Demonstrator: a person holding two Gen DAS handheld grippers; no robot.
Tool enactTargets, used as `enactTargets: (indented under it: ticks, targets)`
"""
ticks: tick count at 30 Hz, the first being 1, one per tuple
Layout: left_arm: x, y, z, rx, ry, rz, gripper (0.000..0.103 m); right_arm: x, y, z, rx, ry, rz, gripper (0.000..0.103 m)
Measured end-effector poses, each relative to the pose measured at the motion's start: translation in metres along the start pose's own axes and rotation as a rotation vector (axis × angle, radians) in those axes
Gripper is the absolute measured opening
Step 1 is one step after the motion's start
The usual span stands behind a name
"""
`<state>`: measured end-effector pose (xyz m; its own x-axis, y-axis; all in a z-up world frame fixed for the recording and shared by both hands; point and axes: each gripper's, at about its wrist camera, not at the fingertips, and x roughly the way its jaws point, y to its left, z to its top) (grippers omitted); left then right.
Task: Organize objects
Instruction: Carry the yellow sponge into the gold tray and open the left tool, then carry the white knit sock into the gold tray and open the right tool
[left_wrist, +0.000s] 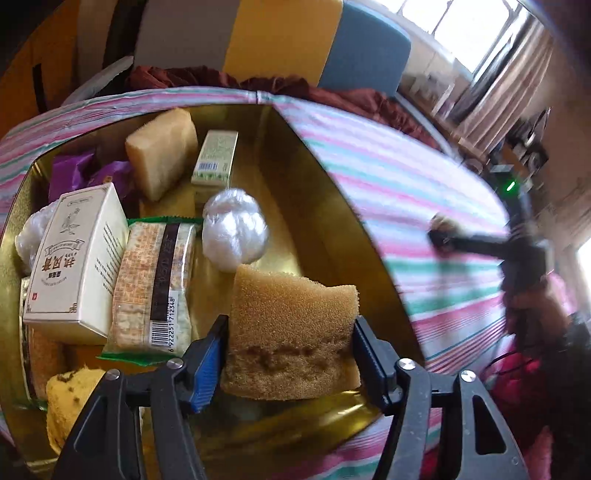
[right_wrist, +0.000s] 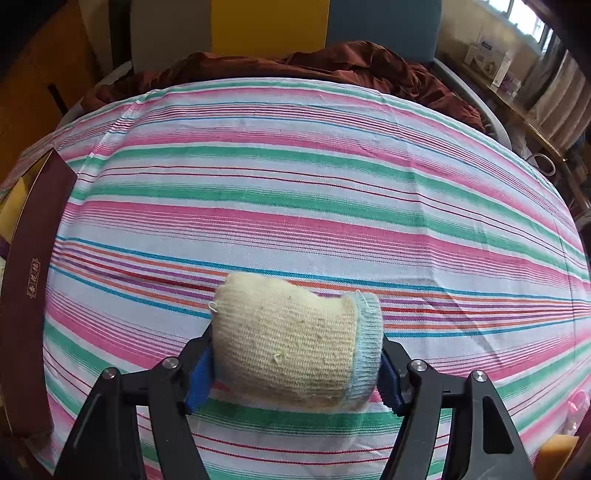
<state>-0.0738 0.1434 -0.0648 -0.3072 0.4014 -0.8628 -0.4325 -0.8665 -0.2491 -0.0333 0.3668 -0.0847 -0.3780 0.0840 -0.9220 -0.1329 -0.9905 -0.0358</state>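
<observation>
A brown sponge (left_wrist: 291, 332) sits between the blue pads of my left gripper (left_wrist: 290, 332), which is shut on it over the near end of the gold-lined box (left_wrist: 325, 206). My right gripper (right_wrist: 295, 365) is shut on a cream knitted roll (right_wrist: 291, 343) with a pale blue cuff, just above the striped cloth (right_wrist: 295, 184). In the left wrist view the right gripper (left_wrist: 480, 247) shows blurred out to the right of the box. The box's maroon outer side (right_wrist: 29, 277) runs along the left edge of the right wrist view.
Inside the box lie a white carton (left_wrist: 77, 258), a cracker packet (left_wrist: 155, 280), a white plastic ball (left_wrist: 234, 229), a pale yellow block (left_wrist: 162, 147), a small green-and-white carton (left_wrist: 214, 158), purple packets (left_wrist: 74, 170) and a yellow sponge (left_wrist: 70, 398). Dark red fabric (right_wrist: 332, 62) lies beyond the cloth.
</observation>
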Motion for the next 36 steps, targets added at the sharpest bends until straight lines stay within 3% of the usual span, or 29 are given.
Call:
enactTargets:
  ticks: [5,10,17,25,32,36]
  targets:
    - [-0.001,-0.008,-0.014,0.065,-0.05,0.047,0.082,-0.001,0.0,-0.002,-0.013,-0.01,-0.003,0.072]
    - [-0.025,-0.014,-0.025,0.111,-0.149,0.125,0.083,0.0,0.004,-0.002,-0.025,-0.02,-0.014,0.072]
    - [-0.068,0.001,-0.03,0.063,-0.271,0.231,0.083,0.001,0.01,0.002,-0.042,-0.035,-0.038,0.072]
    - [-0.103,0.023,-0.037,0.023,-0.329,0.281,0.083,-0.002,0.014,0.002,-0.054,-0.055,-0.068,0.07]
    - [-0.113,0.044,-0.045,-0.022,-0.329,0.285,0.083,-0.032,0.036,0.0,-0.027,-0.088,0.033,0.07]
    - [-0.116,0.055,-0.049,-0.052,-0.332,0.281,0.083,-0.062,0.079,-0.001,-0.075,-0.145,0.13,0.07]
